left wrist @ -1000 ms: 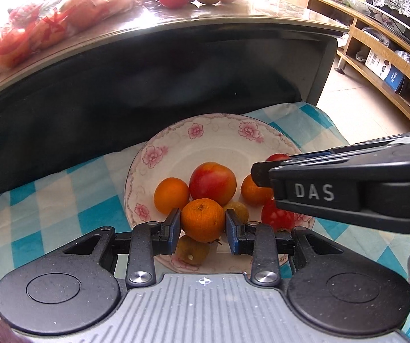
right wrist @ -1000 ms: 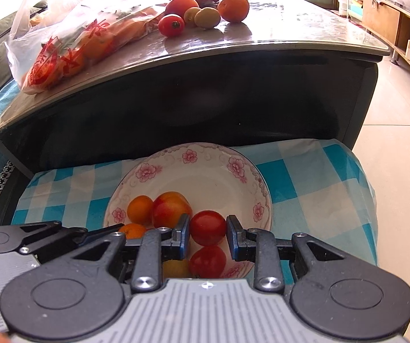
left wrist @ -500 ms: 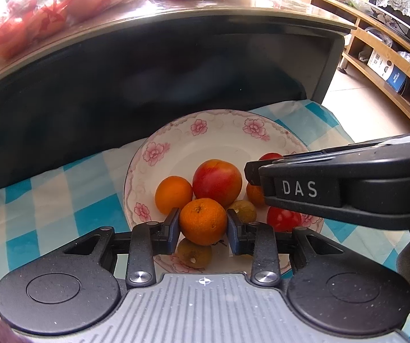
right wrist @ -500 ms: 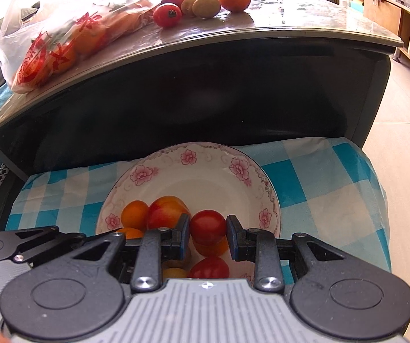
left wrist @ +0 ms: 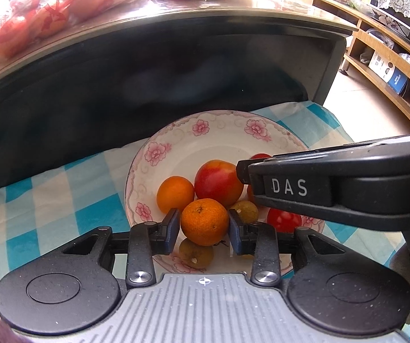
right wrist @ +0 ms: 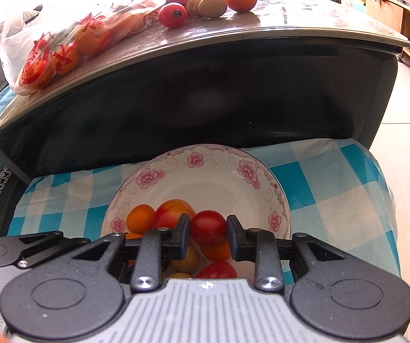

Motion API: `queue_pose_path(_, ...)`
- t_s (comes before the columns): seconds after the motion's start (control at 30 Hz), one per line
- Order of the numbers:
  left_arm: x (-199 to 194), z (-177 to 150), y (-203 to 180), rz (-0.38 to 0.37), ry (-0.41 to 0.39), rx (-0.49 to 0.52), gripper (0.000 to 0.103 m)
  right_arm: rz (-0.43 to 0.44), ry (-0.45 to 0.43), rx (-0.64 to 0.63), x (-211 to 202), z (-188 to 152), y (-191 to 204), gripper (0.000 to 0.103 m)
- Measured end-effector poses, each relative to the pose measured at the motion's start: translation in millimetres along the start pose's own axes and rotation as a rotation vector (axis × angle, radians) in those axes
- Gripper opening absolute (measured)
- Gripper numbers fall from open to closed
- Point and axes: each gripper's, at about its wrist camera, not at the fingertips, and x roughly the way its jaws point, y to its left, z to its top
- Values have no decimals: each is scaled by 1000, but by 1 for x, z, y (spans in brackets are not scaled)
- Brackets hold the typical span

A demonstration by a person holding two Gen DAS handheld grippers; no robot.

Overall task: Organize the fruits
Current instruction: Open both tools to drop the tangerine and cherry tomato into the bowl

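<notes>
My left gripper (left wrist: 204, 226) is opening, a mandarin (left wrist: 204, 221) between its jaws at lower centre over the plate (left wrist: 176, 140); my right gripper (right wrist: 208, 233) clamps a tomato (right wrist: 208, 226) above it

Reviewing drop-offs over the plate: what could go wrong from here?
1. The left gripper jaws are opening around the round orange tangerine; it sits above piled fruit and may roll off the floral white plate.
2. The right gripper, shut on the small red tomato, hangs close beside; the grippers could collide.
</notes>
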Motion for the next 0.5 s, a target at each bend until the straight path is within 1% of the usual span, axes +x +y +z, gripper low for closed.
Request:
queue_pose_path(0.13, -1, 0, 2, -3, -2, -9, 49, 8, -10, 5, -3, 1, 1, 31)
queue_pose_path(0.33, -4, 1, 3, -4, -9, -11, 55, 18, -16, 16, -4, 2, 0, 35)
queue_pose_path(0.5, -6, 3, 2, -6, -14, -10, 56, 22, -25, 25, -6, 4, -1, 36)
